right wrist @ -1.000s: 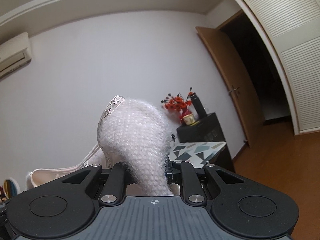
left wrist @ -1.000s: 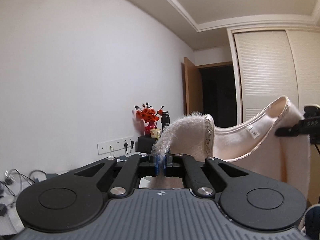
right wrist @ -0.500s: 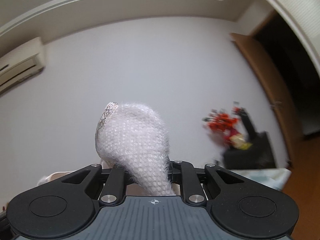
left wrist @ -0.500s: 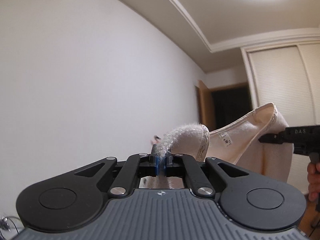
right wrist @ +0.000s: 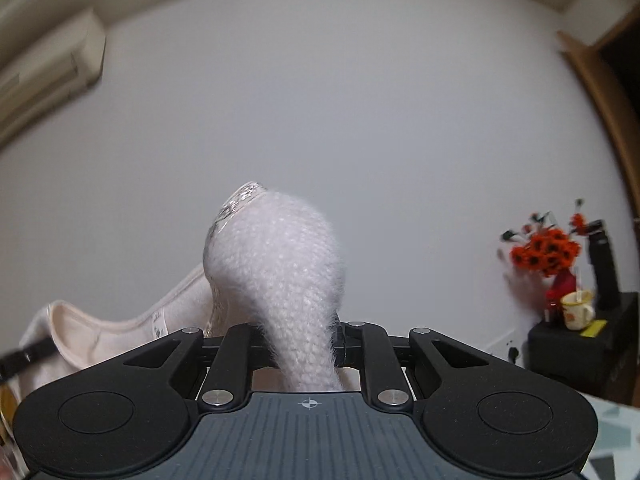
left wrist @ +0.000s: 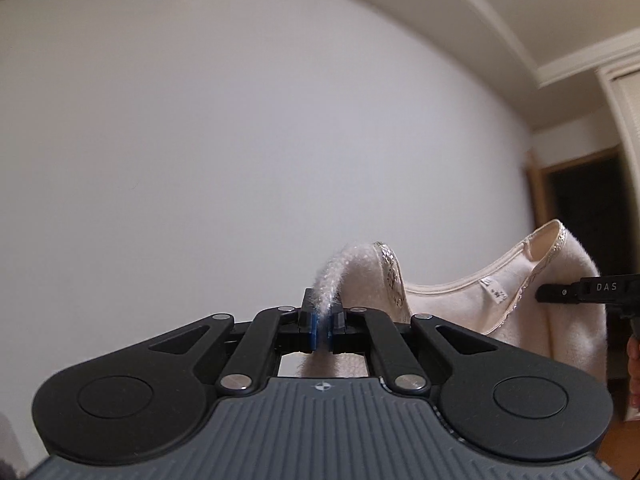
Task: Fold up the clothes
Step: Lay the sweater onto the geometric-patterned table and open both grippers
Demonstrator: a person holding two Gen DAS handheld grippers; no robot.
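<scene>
while both grippers point at a plain white wall, one fuzzy cream knit top (left wrist: 568, 320) hangs stretched in the air between them. its outside is hairy, open-knit wool; its inside is smooth, with a glittery silver band along the neckline (left wrist: 394, 276) and a small white label (left wrist: 494, 288). the left gripper (left wrist: 320, 324) has its two blue-padded fingers pressed together on a thin fold of one shoulder. the right gripper (right wrist: 306, 344) is clamped on a thicker bunch of the other shoulder, which bulges up in a rounded hump. the left wrist view alone shows the right gripper from outside, black and lettered, with fingertips (left wrist: 633, 364) of the person's hand below it. only the right wrist view shows one air conditioner (right wrist: 48, 76), red flowers (right wrist: 546, 254), one mug (right wrist: 576, 310), one dark bottle (right wrist: 604, 272) on a black cabinet (right wrist: 580, 356).
</scene>
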